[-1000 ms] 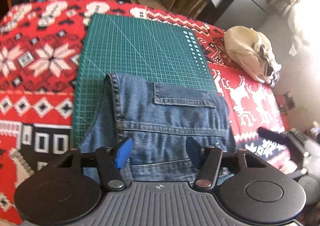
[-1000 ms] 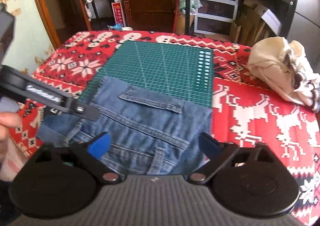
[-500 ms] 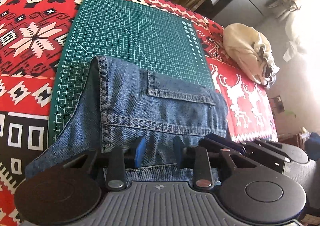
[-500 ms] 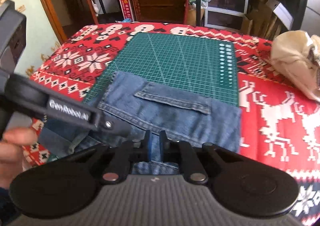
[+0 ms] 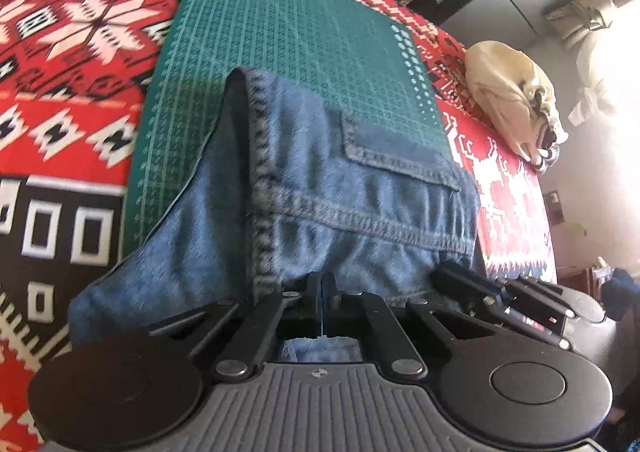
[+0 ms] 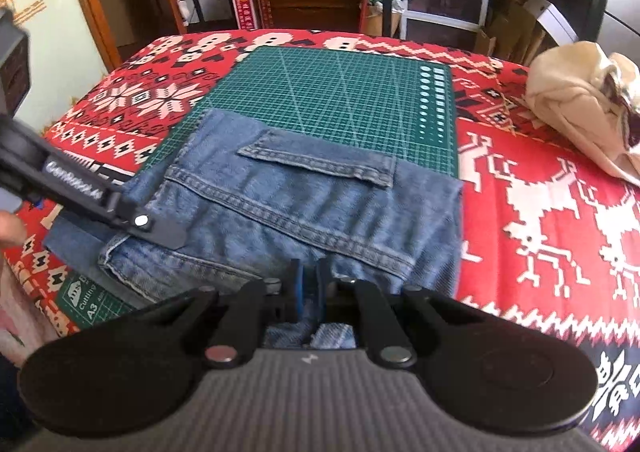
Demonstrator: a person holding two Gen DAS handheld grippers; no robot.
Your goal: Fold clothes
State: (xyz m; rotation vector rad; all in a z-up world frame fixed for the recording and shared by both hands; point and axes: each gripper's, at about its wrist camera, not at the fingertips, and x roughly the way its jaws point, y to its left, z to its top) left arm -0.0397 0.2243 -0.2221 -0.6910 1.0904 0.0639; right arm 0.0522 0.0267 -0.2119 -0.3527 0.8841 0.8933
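Observation:
Blue jeans lie folded on the near half of a green cutting mat, back pocket facing up. My left gripper is shut on the near denim edge, which lifts off the mat. My right gripper is shut on the same near edge, further right. The left gripper's fingers reach in from the left of the right wrist view; the right one's fingers show at the right of the left wrist view.
A red patterned cloth covers the table. A bundled cream garment lies at the far right. Shelves and drawers stand behind the table. A hand shows at the left edge.
Both grippers went from open to shut on the near edge of the jeans. The left side of the denim has risen off the mat.

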